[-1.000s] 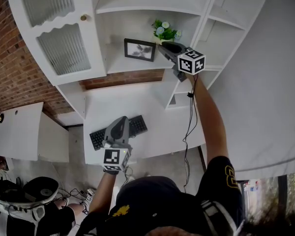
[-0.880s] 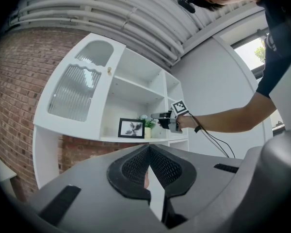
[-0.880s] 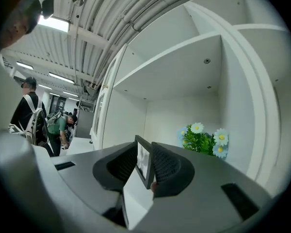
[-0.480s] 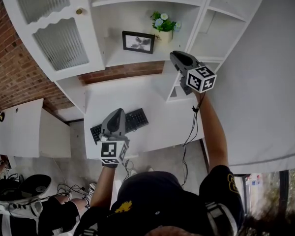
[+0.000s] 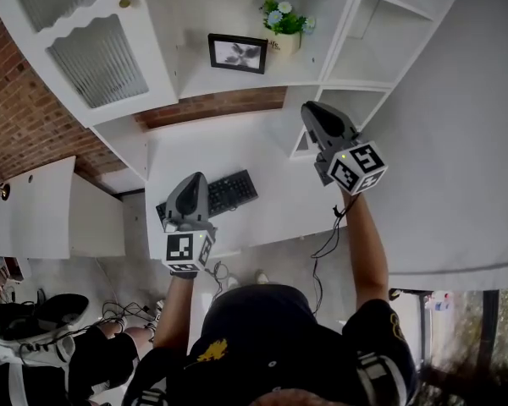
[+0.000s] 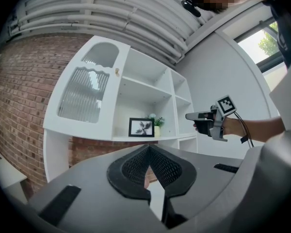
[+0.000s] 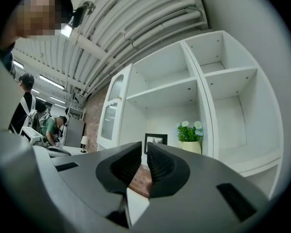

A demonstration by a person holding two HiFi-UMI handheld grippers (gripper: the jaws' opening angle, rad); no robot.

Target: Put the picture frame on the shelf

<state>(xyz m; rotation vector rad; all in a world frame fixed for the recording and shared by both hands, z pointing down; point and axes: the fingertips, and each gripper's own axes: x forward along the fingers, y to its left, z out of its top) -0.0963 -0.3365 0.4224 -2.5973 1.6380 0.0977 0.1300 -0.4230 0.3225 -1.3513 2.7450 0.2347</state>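
With the frame (image 5: 238, 53) standing on the shelf (image 5: 207, 83), our emptied right tool (image 5: 310, 110) has just been closing to a slit, while the left tool (image 5: 193, 179) idles with jaws together.

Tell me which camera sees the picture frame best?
The head view: the picture frame stands whole and largest there. The left gripper view shows it whole but smaller; in the right gripper view its bottom hides behind the jaws.

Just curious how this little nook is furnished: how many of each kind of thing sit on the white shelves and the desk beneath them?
Picture frame: 1
Flower pot: 1
Keyboard: 1
Total: 3
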